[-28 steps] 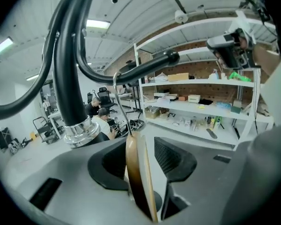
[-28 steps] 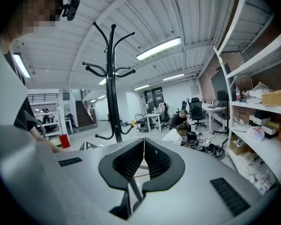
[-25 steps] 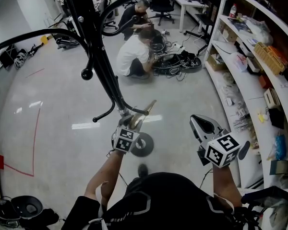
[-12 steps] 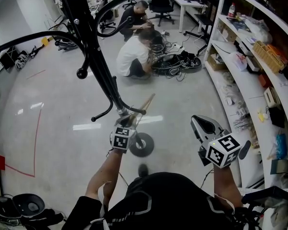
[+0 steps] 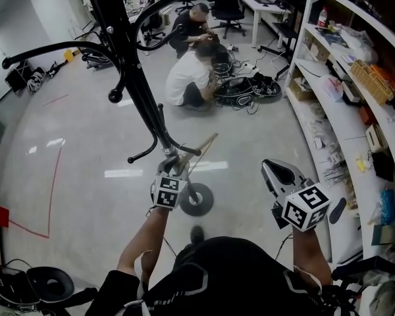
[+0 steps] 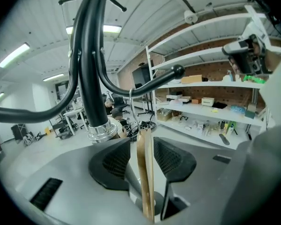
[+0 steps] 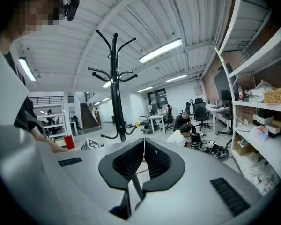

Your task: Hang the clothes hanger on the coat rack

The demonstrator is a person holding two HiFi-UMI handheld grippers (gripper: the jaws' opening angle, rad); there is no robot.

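Observation:
The black coat rack [image 5: 135, 78] rises in front of me, and its pole [image 6: 91, 78] fills the left gripper view. A wooden hanger [image 5: 199, 150] hangs by its metal hook [image 6: 130, 108] from a low curved rack arm [image 6: 150, 81]. My left gripper [image 5: 176, 162] is at the hanger. Its jaws have just been opening and now stand open, with the hanger [image 6: 144, 172] edge-on between the pads and narrow gaps on both sides. My right gripper [image 5: 278, 171] is held apart at the right, shut with nothing in it [image 7: 144, 144]. The rack [image 7: 116, 88] stands far off in its view.
The rack's round base [image 5: 196, 199] sits on the grey floor below my hands. Two people [image 5: 187, 78] crouch over a heap of cables [image 5: 240, 87] further back. White shelving [image 5: 342, 110] full of small items runs along the right side.
The left gripper stays at the hanger below the rack arm, and the hanger's end has shifted only slightly. The right gripper has not moved.

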